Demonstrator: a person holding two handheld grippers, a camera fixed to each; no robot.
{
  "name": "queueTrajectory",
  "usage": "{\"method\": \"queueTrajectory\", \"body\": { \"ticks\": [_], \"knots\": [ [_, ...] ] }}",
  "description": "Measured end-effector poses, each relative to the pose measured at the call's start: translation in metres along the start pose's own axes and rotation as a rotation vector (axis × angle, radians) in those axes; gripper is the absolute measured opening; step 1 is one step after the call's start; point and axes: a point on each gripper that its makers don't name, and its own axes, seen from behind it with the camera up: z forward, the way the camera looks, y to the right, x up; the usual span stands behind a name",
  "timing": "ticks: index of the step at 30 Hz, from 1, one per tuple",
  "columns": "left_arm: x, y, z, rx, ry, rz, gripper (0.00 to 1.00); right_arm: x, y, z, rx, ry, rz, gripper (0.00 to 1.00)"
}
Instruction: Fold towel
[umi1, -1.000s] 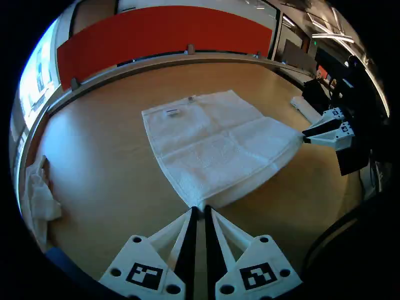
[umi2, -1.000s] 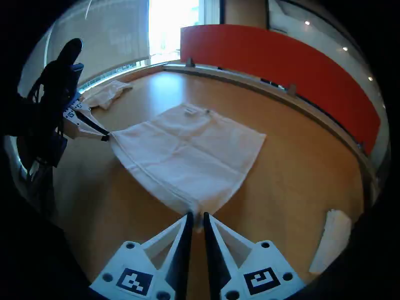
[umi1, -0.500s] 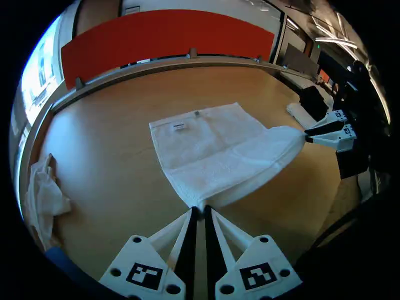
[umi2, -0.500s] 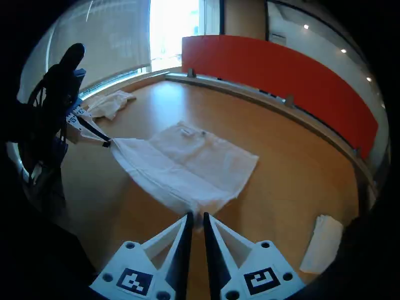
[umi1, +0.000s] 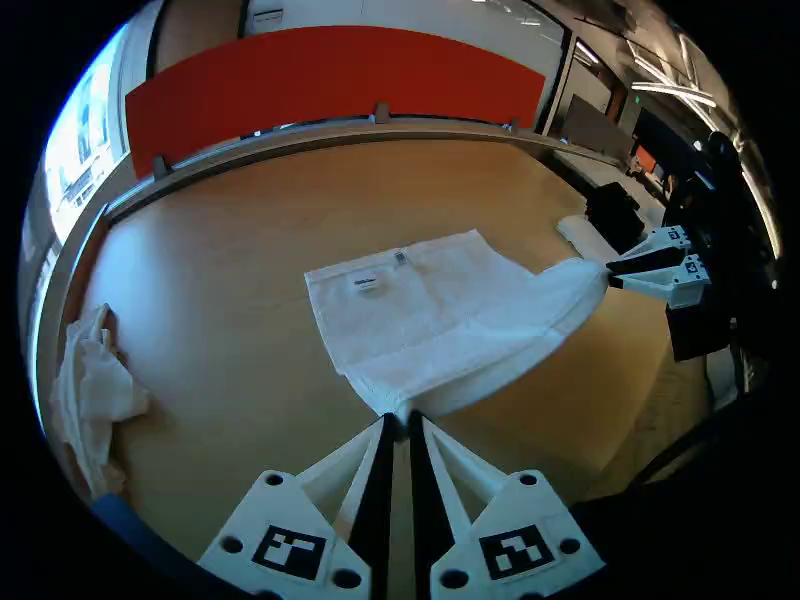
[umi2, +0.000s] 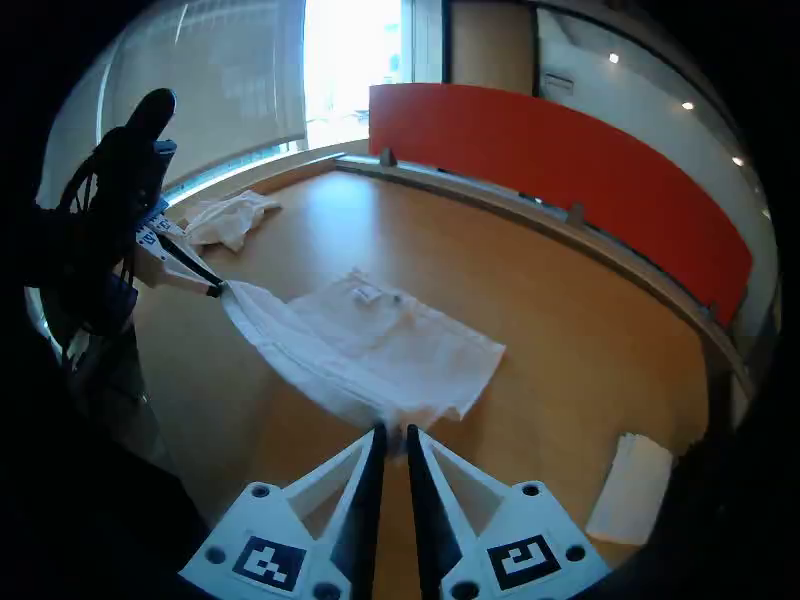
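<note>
— Where is the towel (umi1: 430, 305) lying?
— Its far half is resting on the table (umi1: 220, 300); the left gripper (umi1: 399, 425) and right gripper (umi2: 392, 432) are each pinching a near corner, holding that edge raised.

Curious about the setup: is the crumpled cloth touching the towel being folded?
Apart. The right gripper view shows bare table between the crumpled cloth and the towel.

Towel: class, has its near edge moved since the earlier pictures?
Yes. The left claw and right claw have lifted the near edge of the towel up off the table; its labelled far edge stays flat there.
</note>
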Motion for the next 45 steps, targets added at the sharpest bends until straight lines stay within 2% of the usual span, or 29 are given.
{"method": "queueTrajectory", "body": {
  "ticks": [8, 20, 29, 45],
  "knots": [
    [0.0, 0.005, -0.008, -0.007, -0.005, -0.006, 0.11, 0.004, -0.004, -0.009, 0.006, 0.001, 0.007, 0.16],
    [-0.001, 0.002, -0.004, -0.006, -0.013, -0.04, 0.11, 0.002, -0.003, -0.002, 0.008, -0.011, 0.003, 0.16],
    [0.008, -0.007, 0.011, 0.01, -0.01, -0.064, 0.11, 0.003, 0.005, 0.013, 0.004, -0.026, 0.011, 0.16],
    [0.039, -0.028, 0.046, 0.032, 0.001, -0.09, 0.11, 0.013, 0.04, 0.047, -0.035, -0.04, 0.028, 0.16]
  ]
}}
